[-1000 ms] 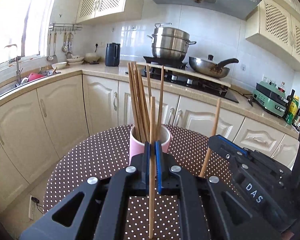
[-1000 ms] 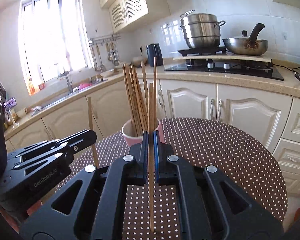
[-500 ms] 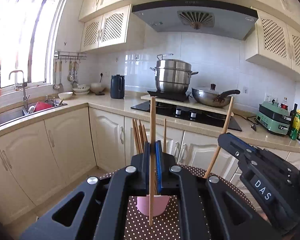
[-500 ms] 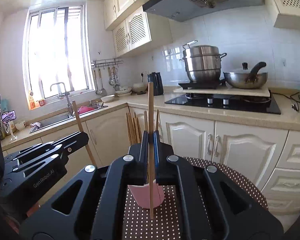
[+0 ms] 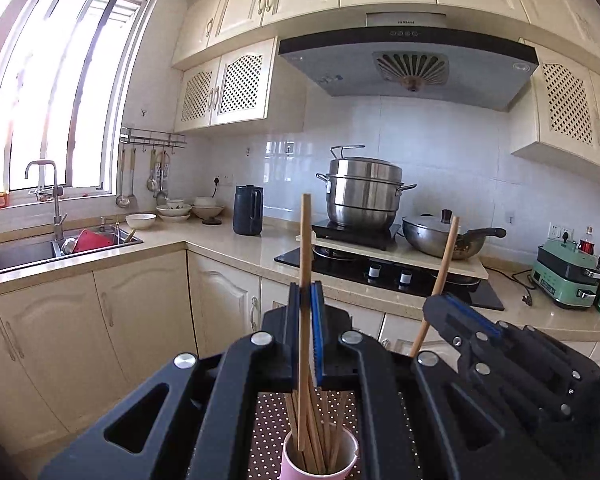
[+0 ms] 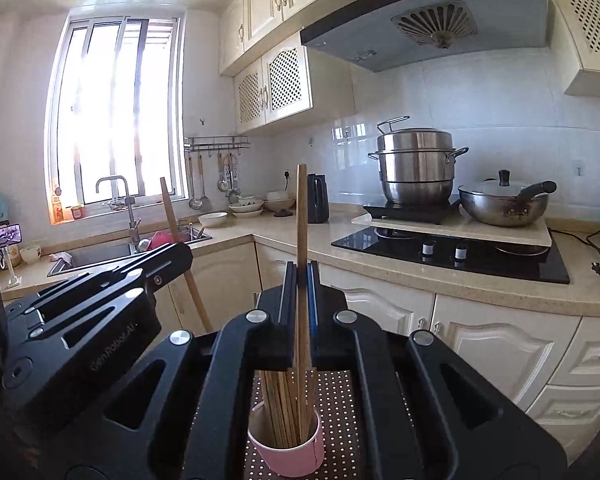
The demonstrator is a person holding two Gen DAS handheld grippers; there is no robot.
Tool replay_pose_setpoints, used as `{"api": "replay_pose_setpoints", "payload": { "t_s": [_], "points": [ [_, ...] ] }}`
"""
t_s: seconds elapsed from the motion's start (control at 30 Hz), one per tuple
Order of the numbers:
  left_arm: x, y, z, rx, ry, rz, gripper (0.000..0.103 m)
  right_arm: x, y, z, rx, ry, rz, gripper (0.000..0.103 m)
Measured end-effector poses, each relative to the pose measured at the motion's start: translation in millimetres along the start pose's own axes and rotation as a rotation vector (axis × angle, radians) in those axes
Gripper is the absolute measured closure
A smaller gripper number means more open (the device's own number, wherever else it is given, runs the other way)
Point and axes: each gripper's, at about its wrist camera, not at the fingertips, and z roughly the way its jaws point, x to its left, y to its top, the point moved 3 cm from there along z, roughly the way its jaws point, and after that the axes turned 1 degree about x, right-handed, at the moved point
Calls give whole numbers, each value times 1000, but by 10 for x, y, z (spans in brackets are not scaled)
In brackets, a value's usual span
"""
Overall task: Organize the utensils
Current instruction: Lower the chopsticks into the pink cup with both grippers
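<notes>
Left wrist view had the left gripper (image 5: 305, 320) clamped tight on a single wooden chopstick (image 5: 304, 264), blue pads pinching it around the middle so it stood pretty much straight up, with its lower end hanging over the pink cup (image 5: 320, 460). The right gripper (image 6: 300, 300) was doing the same thing with its own chopstick (image 6: 301, 240), jaws pinched narrow on the shaft, and you could see it leaning in from the right side of the left camera's picture too. That cup sat on the polka-dot table (image 5: 268, 420), directly below both grippers, and was already stuffed with a bundle of chopsticks (image 6: 284, 408) standing on end. My guess is holding each stick vertical and mid-shaft was deliberate: keeps the tip pointing down at the cup mouth so it can slide in between the others instead of knocking them around. Couldn't tell for sure whether the held tips were inside the rim or just above it, since the gripper bodies blocked a lot of that area. Judging by how full the cup looked, I'd say the sorting was well along. Behind it all, the counter with the steamer pot (image 5: 362, 192) and wok (image 5: 444, 236) had nothing to do with this.
</notes>
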Motion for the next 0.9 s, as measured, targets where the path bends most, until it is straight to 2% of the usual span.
{"api": "replay_pose_setpoints", "payload": {
  "t_s": [0.27, 0.53, 0.9],
  "points": [
    [56, -437, 385, 97, 10, 6, 97, -220, -436, 431, 138, 2, 100, 97],
    [176, -865, 583, 179, 42, 2, 97, -218, -835, 608, 257, 23, 96, 97],
    [308, -1083, 567, 188, 82, 13, 95, -211, -1169, 662, 365, 69, 106, 96]
  ]
}}
